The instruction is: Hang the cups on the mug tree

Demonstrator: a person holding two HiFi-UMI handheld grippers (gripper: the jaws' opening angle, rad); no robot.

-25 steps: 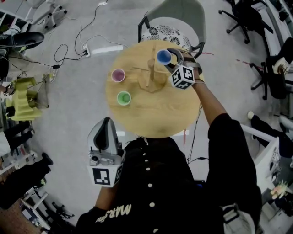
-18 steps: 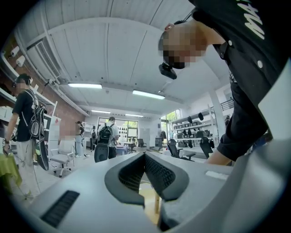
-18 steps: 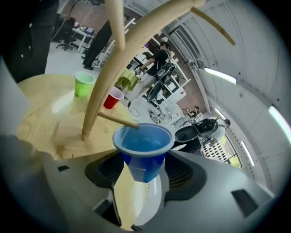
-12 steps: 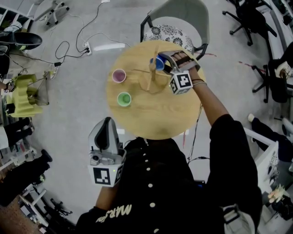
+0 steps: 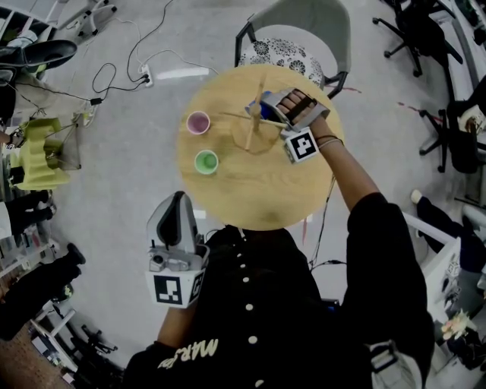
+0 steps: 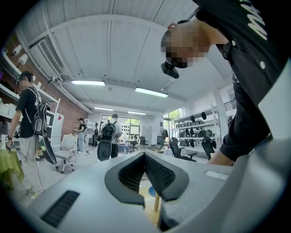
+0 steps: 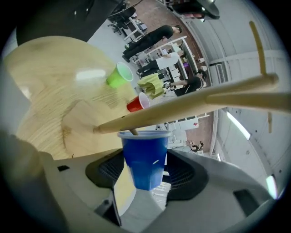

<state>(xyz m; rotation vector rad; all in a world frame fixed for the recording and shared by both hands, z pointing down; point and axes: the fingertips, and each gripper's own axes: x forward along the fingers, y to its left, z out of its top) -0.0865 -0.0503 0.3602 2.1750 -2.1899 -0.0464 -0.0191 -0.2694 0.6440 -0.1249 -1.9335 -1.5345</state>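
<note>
A wooden mug tree [image 5: 250, 131] stands on the round wooden table [image 5: 250, 197]. My right gripper [image 5: 267, 109] is shut on a blue cup [image 7: 144, 157], pads against both sides. It holds the cup tilted against the tree's trunk [image 7: 191, 105], and a short peg [image 7: 133, 132] pokes into the cup's mouth. In the head view only a sliver of the blue cup [image 5: 258, 112] shows beside the gripper. A pink cup [image 5: 198, 122] and a green cup [image 5: 206, 162] stand upright left of the tree. My left gripper [image 5: 177, 200] hangs shut and empty near my body, off the table.
A grey chair [image 5: 304, 23] with a patterned cushion stands behind the table. Cables and a power strip [image 5: 178, 74] lie on the floor at the far left. Office chairs [image 5: 448, 129] stand to the right. People stand in the room [image 6: 27, 118] in the left gripper view.
My right gripper has carried the blue cup left onto the mug tree and tipped it over, so the cup's mouth no longer faces up. The left gripper has stayed put.
</note>
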